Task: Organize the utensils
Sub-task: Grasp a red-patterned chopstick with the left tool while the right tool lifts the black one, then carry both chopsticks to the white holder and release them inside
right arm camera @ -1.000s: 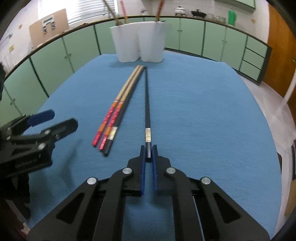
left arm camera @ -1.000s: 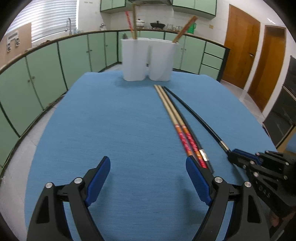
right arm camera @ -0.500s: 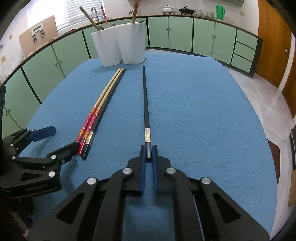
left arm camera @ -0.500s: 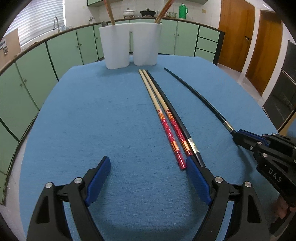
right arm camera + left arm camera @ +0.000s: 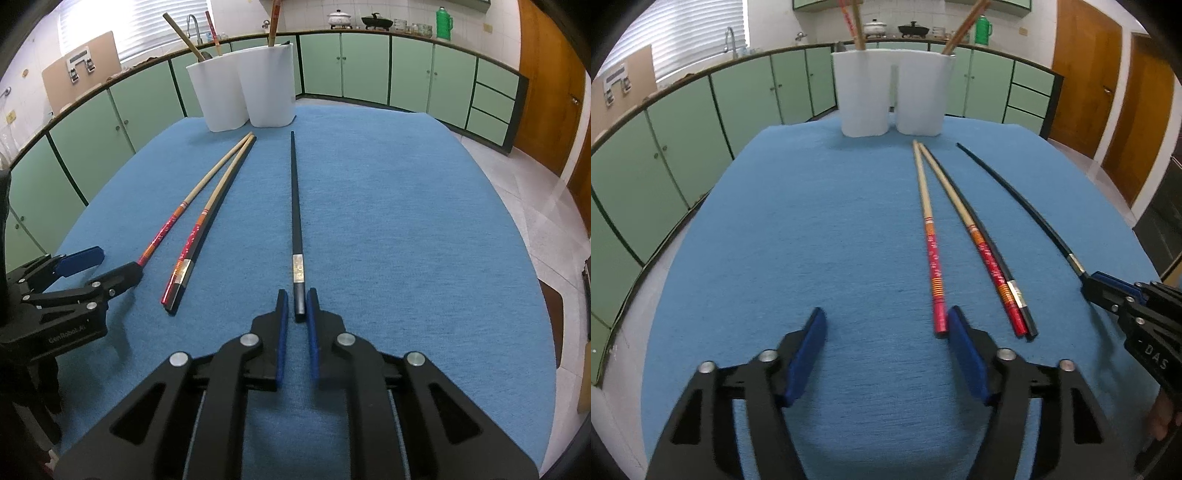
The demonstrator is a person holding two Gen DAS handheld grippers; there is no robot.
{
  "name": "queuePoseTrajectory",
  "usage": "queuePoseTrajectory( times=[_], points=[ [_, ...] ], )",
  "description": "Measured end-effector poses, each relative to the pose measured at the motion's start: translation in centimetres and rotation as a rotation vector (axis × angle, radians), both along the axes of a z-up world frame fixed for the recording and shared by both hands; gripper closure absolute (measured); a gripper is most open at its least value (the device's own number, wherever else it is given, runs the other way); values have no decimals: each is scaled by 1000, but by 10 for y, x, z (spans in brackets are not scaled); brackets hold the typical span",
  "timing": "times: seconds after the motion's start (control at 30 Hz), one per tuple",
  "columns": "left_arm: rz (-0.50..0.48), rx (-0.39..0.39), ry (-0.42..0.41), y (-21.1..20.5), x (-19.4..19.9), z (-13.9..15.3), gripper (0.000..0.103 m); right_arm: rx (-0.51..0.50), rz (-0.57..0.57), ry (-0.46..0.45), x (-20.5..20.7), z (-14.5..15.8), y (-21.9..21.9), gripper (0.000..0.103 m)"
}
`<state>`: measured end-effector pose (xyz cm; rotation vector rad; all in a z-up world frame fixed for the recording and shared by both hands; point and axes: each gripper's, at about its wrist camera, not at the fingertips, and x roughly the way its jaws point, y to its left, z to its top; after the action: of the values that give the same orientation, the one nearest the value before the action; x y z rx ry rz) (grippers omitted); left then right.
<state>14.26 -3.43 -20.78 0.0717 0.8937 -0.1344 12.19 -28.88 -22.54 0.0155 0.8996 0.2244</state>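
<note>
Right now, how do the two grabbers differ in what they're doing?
The left gripper is wide open and holds nothing, its right finger beside the end of a red chopstick. The right gripper is nearly shut, its fingers on either side of a black chopstick; whether it grips is unclear. Both sit low over the blue tablecloth.

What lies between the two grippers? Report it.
Right wrist view: a red chopstick and a black chopstick, side by side, between left gripper and right gripper.
</note>
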Motion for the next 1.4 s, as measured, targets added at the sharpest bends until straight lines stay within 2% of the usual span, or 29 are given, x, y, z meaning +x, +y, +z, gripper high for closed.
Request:
queuePoseTrajectory(
  times=[0.03,0.1,0.13,0.2,0.27,0.5,0.67,0.97,1.13,1.4],
  points=[
    [-9,0,-3,-2,-1,0,49,-1,0,0,0,0,0,92],
    [-29,-2,-7,-6,-2,1,67,-6,0,-1,0,0,1,92],
    [-41,-2,-9,-10,-3,1,71,-9,0,-1,0,0,2,92],
    [-62,6,-13,-15,-4,1,88,-12,1,-2,0,-1,3,93],
    [-76,6,-11,-18,-3,1,97,-8,1,-2,0,-1,2,94],
    [-60,-44,-23,-9,-4,5,97,-4,-4,-7,0,1,2,97],
    [-58,-49,-68,-5,-10,23,97,13,-2,-26,-3,11,0,97],
    [-67,-52,-180,4,-19,76,97,44,-5,-116,-7,58,-9,97],
    [-76,-78,-254,9,-19,110,97,59,-3,-186,-6,91,-13,97],
    [-101,-92,-340,11,-4,151,97,108,25,-262,12,144,-18,97]
  ],
)
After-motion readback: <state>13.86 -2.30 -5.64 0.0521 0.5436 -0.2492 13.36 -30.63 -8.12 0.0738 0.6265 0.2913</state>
